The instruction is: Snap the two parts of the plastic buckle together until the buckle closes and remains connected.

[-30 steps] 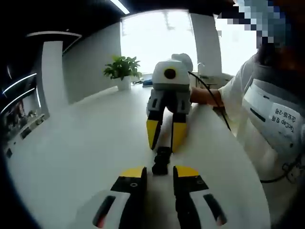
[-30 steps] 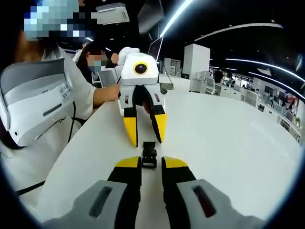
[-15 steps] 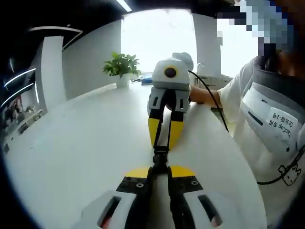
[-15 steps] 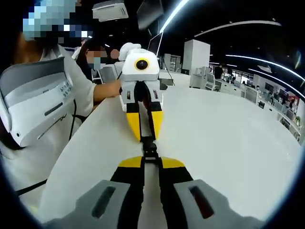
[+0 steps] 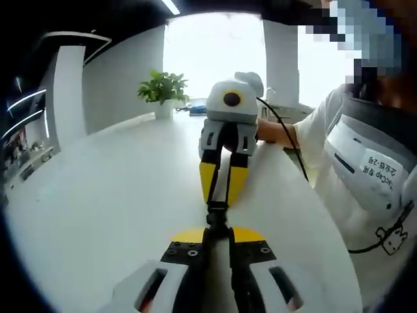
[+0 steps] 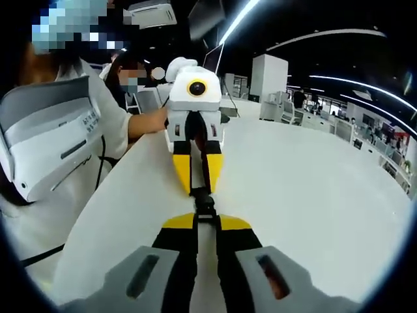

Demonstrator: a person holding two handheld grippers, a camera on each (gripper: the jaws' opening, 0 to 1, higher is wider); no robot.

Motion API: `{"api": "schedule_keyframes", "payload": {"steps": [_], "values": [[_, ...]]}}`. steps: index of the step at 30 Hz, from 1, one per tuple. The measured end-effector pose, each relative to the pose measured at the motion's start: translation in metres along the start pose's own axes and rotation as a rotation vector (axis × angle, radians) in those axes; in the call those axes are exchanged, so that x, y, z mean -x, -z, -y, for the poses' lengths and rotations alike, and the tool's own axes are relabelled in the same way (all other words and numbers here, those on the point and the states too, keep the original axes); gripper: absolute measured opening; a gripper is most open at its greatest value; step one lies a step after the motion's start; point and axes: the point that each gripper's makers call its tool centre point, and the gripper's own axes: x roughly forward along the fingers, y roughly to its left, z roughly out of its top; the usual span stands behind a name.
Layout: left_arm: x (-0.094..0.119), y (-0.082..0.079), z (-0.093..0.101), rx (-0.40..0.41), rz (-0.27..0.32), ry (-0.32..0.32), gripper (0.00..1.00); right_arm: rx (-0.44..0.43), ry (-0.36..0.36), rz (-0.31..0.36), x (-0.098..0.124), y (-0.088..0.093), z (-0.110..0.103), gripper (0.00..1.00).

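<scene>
The black plastic buckle [image 5: 217, 217] is held just over the white table [image 5: 111, 195], stretched between my two grippers, which face each other tip to tip. In the left gripper view, my left gripper [image 5: 217, 232] is shut on the near end. The right gripper [image 5: 218, 203] comes in from above, its yellow fingers [image 5: 208, 182] pinched on the far end. The right gripper view mirrors this: the right gripper [image 6: 205, 220] is shut on the buckle [image 6: 204, 205], and the left gripper [image 6: 201, 191] grips the other end. The join between the two parts is hidden by the fingertips.
A person in a white top [image 5: 365, 163] stands at the table's edge, a hand [image 6: 150, 120] behind the far gripper. A black cable [image 5: 287, 140] trails off that gripper. A potted plant [image 5: 163, 88] stands at the table's far end. Open table spreads out [image 6: 313, 195].
A second ago both grippers stood open around the buckle lying on the table. Both have since shut on its ends; over the last half second they have barely moved.
</scene>
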Motion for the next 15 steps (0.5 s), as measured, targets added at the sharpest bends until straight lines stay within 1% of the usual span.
{"api": "schedule_keyframes", "payload": {"steps": [4, 9, 15], "values": [[0.001, 0.0, 0.002, -0.004, 0.0, 0.018, 0.09, 0.019, -0.023, -0.007, 0.001, -0.001, -0.003, 0.08], [0.003, 0.001, 0.004, -0.012, -0.003, 0.023, 0.1, 0.027, -0.029, -0.011, 0.003, -0.001, -0.005, 0.07], [0.005, 0.002, 0.01, -0.045, -0.001, 0.054, 0.1, 0.052, -0.067, -0.004, 0.004, -0.002, -0.013, 0.07]]}}
